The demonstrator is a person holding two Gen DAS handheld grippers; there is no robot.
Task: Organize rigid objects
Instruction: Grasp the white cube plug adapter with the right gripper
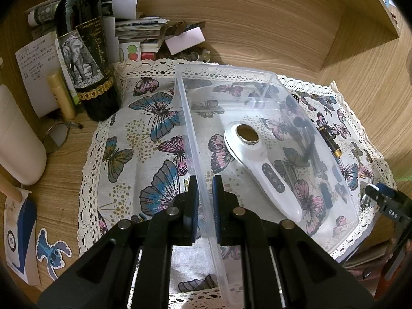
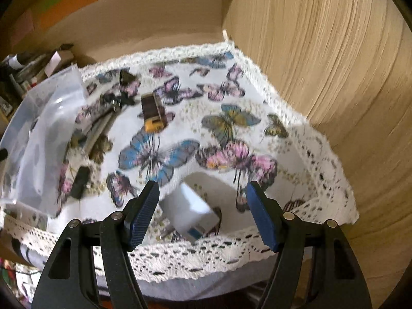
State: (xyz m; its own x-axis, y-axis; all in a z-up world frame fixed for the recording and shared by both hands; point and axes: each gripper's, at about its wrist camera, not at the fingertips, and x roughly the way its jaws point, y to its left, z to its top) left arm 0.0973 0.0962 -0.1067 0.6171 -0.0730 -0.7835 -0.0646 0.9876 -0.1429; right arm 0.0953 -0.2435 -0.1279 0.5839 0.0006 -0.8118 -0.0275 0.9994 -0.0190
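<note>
The left gripper [image 1: 205, 200] jaws clamp the clear plastic bin's [image 1: 267, 82] wall, while the right gripper [image 2: 202, 212] jaws stand apart above a white charger [image 2: 191, 212] on the butterfly cloth [image 2: 257, 97].

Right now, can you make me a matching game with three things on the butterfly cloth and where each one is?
Things:
1. white handheld device
2. white charger plug
3. dark bottle

Places:
A. between the right gripper's open fingers
B. beside the cloth, at its corner
C. inside the clear bin

Pairs: 1-C, 2-A, 3-B
</note>
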